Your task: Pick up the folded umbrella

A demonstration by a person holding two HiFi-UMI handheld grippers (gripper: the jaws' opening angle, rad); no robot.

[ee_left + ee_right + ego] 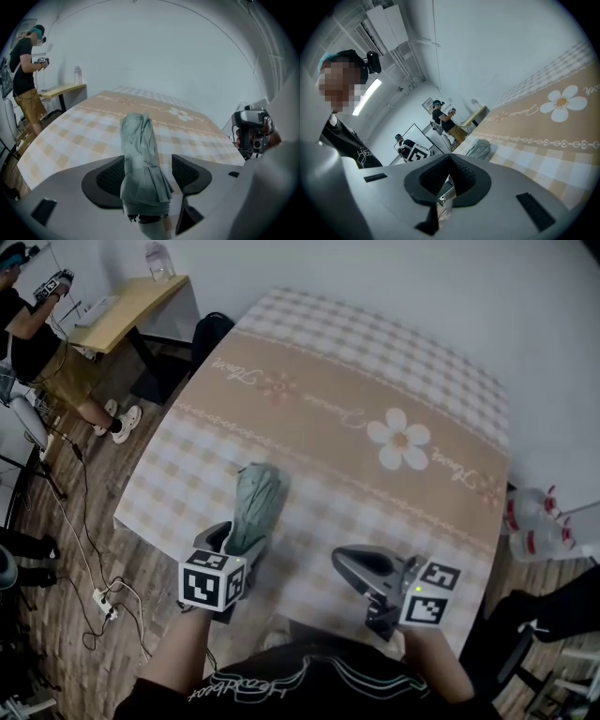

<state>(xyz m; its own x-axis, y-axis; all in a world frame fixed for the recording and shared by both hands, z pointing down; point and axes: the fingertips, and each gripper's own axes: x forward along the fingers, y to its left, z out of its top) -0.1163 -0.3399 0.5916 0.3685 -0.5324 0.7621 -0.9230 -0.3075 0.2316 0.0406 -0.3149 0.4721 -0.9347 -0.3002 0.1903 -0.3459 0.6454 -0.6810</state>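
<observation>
The folded grey-green umbrella [255, 502] lies on the checked tablecloth [375, 381] near the table's front left, pointing away from me. My left gripper [239, 545] stands open around the umbrella's near end. In the left gripper view the umbrella [140, 154] lies between the two pads, close against the left pad, with a clear gap to the right pad [187, 171]. My right gripper [352, 563] hovers over the table's front right edge, shut and empty. In the right gripper view its pads meet at the tips [450, 161] and the umbrella [479, 149] shows beyond them.
A person [37, 343] stands at the far left beside a wooden desk [131, 306]. A power strip with cables [103, 601] lies on the wood floor left of the table. Water bottles [534, 521] stand on the floor at the right. A black chair [211, 334] sits behind the table's left corner.
</observation>
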